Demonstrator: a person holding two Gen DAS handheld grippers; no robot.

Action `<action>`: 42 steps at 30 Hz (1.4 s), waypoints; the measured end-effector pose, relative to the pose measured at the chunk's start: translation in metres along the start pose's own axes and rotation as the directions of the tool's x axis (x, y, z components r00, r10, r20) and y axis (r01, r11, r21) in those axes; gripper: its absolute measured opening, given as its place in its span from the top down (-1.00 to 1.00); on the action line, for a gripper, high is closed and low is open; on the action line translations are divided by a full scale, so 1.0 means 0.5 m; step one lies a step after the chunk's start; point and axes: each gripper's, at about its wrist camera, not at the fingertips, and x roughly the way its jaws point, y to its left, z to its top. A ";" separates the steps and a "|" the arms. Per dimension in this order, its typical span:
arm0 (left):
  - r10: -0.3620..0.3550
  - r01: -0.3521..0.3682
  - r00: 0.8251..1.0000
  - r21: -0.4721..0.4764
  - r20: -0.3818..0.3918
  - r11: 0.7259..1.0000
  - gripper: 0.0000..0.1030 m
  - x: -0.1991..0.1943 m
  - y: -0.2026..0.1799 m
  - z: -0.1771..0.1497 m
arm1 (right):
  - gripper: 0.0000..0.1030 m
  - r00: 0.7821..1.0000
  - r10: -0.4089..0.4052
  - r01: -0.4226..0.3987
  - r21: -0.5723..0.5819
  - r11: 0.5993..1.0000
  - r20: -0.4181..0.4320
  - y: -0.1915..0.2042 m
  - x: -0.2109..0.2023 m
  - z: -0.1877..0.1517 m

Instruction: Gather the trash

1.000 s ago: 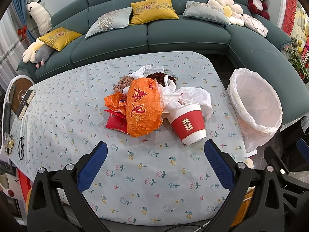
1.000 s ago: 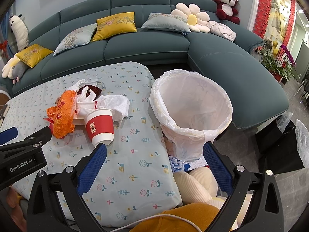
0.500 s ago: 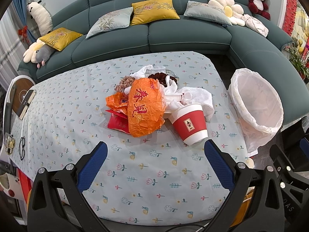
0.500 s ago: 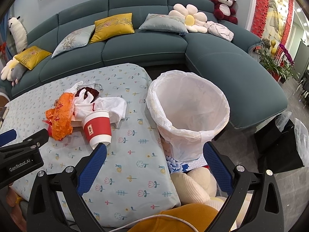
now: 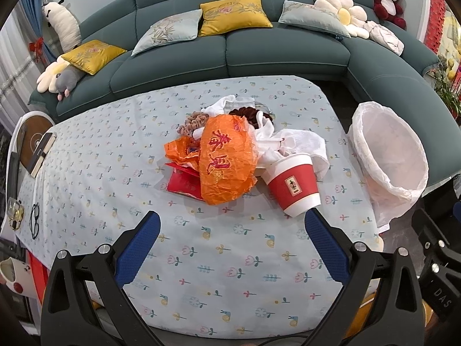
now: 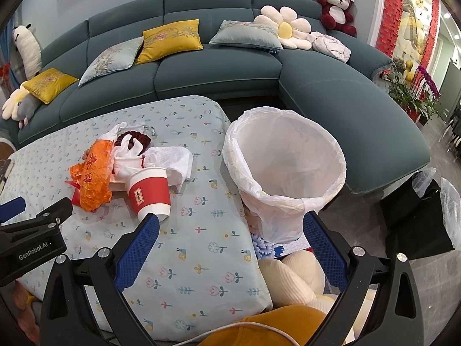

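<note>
Floral-print cloth covered the low table (image 5: 86,173), which filled the near ground in front of a teal sofa (image 5: 259,54). Nearest the cameras, the left gripper (image 5: 232,227) hovered over bare cloth with its blue fingers (image 5: 138,245) spread wide and holding nothing; the right gripper (image 6: 230,230) likewise stood open and empty over the table's near right corner, its left fingertip just in front of a red paper cup (image 6: 148,194). Beyond the left gripper lay the trash heap in the middle of the table: the cup at its right, leaning against white napkins (image 5: 302,144), a crumpled orange bag (image 5: 227,161) over a red packet (image 5: 184,186), with brown scraps (image 5: 193,122) at the far side. Off the table's right edge stood a bin lined with a white bag (image 6: 285,170). Farthest back, yellow and grey cushions (image 5: 233,14) rested on the sofa.
</note>
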 end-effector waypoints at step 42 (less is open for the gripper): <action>-0.280 0.255 0.950 -0.175 -0.137 0.951 0.20 0.293 0.117 0.049 | -0.74 0.972 0.168 -0.187 -0.105 0.977 -0.166 0.236 0.293 -0.002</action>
